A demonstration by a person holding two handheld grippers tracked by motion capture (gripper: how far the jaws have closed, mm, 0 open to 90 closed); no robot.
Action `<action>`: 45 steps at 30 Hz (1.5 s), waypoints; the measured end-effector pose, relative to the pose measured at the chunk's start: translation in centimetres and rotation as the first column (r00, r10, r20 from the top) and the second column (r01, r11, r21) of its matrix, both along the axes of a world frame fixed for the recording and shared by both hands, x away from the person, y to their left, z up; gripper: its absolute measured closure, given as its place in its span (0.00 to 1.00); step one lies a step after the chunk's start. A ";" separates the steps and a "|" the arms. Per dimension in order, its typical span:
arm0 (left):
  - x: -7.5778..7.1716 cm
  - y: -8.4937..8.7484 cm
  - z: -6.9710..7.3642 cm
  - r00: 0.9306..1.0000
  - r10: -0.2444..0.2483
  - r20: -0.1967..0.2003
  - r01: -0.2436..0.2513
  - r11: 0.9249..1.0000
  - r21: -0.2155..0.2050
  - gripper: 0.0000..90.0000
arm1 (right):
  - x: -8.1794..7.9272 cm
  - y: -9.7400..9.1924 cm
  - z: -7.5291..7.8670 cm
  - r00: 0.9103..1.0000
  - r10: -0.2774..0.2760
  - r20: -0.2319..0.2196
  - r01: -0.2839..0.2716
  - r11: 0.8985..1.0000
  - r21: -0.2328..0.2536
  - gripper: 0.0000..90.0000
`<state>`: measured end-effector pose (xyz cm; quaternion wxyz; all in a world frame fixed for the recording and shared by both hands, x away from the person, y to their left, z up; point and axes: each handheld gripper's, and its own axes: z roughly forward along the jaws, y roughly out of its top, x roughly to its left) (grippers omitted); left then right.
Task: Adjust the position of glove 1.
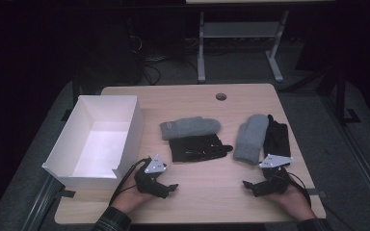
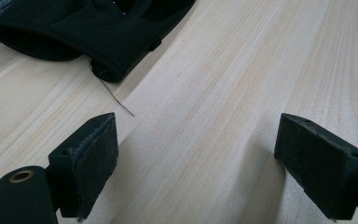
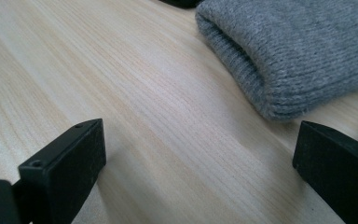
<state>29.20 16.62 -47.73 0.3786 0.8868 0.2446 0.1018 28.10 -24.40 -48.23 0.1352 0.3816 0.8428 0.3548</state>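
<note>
Both claws rest spread and empty: left claw (image 1: 172, 186), right claw (image 1: 246, 184). Ahead of left lies the black glove (image 1: 197, 148); probably lower onto its cuff, then pinch squarely.

white box (image 1: 125, 126) | left on table (image 1: 197, 190) | empty inside

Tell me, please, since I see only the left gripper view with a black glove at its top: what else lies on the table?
Observer: A white box stands at the table's left edge, open at the top.
Operator: Are there more gloves?
Observer: Yes, a grey mitten lies just behind that black glove.
Operator: And by the right gripper?
Observer: The right gripper is open, with a second grey mitten just ahead of it.
</note>
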 end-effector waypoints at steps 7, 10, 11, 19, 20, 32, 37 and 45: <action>0.0 0.1 0.0 1.000 -0.007 -0.001 0.007 1.000 0.004 0.14 | 0.0 0.0 0.0 1.000 0.008 0.004 -0.008 1.000 -0.001 0.03; 0.0 0.1 0.0 1.000 -0.007 0.000 0.007 1.000 0.005 0.14 | -0.1 0.0 0.0 1.000 0.009 0.005 -0.009 1.000 -0.002 0.03; -0.1 0.1 0.0 1.000 -0.003 0.000 0.003 1.000 0.000 0.14 | -0.1 0.0 0.0 1.000 0.009 0.004 -0.009 1.000 -0.002 0.03; -0.1 0.3 0.1 1.000 -0.009 0.001 0.009 1.000 0.010 0.14 | -0.3 0.1 0.8 0.999 0.033 -0.022 -0.033 0.999 -0.008 0.18; 0.0 0.2 0.1 1.000 -0.008 0.001 0.008 1.000 0.007 0.14 | -0.4 0.0 1.4 0.999 0.049 -0.001 -0.049 0.999 0.006 0.29; 0.0 0.2 0.0 1.000 0.009 -0.003 -0.009 1.000 -0.005 0.14 | 2.0 -1.1 3.9 0.999 0.052 0.006 -0.053 0.995 0.083 1.00; 0.0 0.2 0.0 1.000 0.005 0.002 -0.005 1.000 -0.001 0.14 | 3.4 -1.2 5.0 0.999 0.034 0.036 -0.038 0.995 0.095 1.00; 0.0 0.2 0.0 1.000 0.006 0.000 -0.006 1.000 -0.001 0.14 | 6.2 -0.5 5.0 0.998 0.025 0.051 -0.030 0.995 0.097 1.00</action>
